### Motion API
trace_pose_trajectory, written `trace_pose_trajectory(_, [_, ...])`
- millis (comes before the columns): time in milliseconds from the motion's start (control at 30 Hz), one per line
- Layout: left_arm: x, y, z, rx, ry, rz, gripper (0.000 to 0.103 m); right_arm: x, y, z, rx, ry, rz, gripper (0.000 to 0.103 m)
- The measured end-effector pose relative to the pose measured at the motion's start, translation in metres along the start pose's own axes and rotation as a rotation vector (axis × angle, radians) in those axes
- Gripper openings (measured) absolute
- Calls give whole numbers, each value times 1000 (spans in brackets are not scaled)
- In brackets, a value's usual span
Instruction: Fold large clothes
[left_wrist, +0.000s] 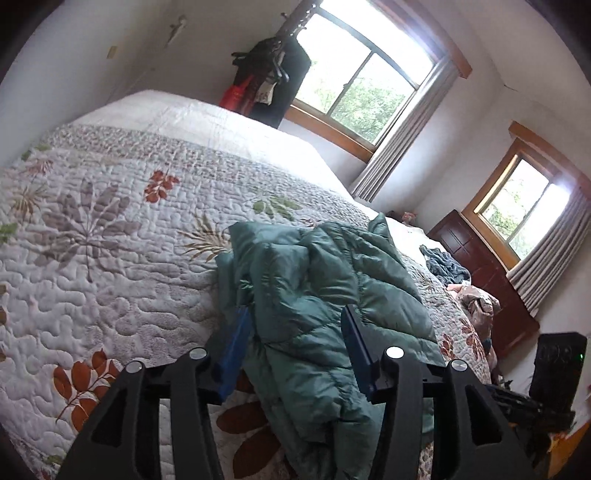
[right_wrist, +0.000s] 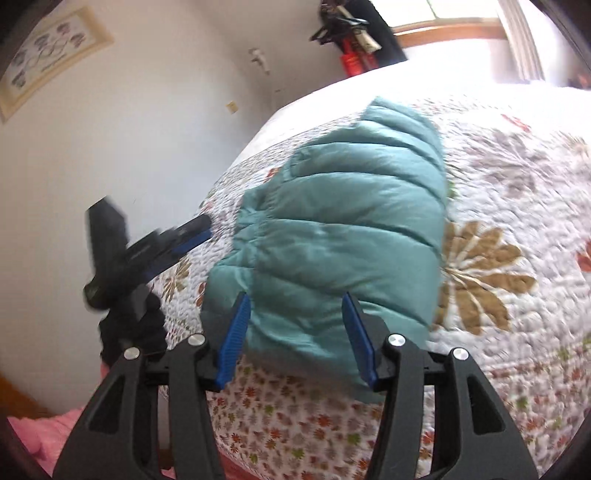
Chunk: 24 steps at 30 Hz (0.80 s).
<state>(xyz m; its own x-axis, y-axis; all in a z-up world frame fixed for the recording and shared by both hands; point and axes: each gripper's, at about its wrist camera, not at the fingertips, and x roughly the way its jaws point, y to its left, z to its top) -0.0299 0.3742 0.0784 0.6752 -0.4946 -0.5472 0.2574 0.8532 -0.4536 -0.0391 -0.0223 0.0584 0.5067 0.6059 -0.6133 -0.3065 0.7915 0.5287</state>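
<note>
A teal quilted puffer jacket (left_wrist: 317, 295) lies bunched on a bed (left_wrist: 110, 229) covered by a white stitched quilt printed with rust, grey and olive leaves. The jacket's shell is smooth with a slight sheen, sewn in puffy horizontal channels; in the right wrist view it reads as a rounded, folded slab (right_wrist: 343, 229) with soft edges.

From the jacket toward the headboard end, the quilt is bare and flat, wide open room. Beyond the jacket's far side, near the bed's edge, sit a crumpled blue-grey cloth (left_wrist: 445, 267) and a floral bundle (left_wrist: 476, 299), with a dark wooden cabinet (left_wrist: 484, 280) past them under a window.

The left gripper (left_wrist: 295, 321) stands with its ribbed blue fingers (left_wrist: 236, 350) spread wide; the jacket's near folds fill the gap between them, though contact cannot be judged. The right gripper (right_wrist: 295, 306) is likewise spread wide, with the jacket's near edge lying between and just ahead of its blue fingers (right_wrist: 356, 339), nothing pinched. In the right wrist view the left gripper appears blurred (right_wrist: 147, 251) at the jacket's left side, a black-gloved hand (right_wrist: 129, 328) beneath it.
</note>
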Motion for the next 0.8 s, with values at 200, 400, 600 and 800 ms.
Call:
trace_pose_trajectory(200, [21, -19, -20, 96, 58, 67, 53, 9, -15, -7, 27, 34, -32, 52])
trace_pose_trajectory(400, [39, 4, -41, 7, 123, 49, 61, 25, -21, -17, 20, 67, -55, 52])
trace_pose_trajectory(600, [19, -2, -40, 1, 109, 87, 66, 8, -12, -16, -23, 9, -127, 71])
trace_pose_trajectory(800, [-8, -19, -43, 56, 84, 207, 86, -15, 7, -22, -92, -90, -245, 92])
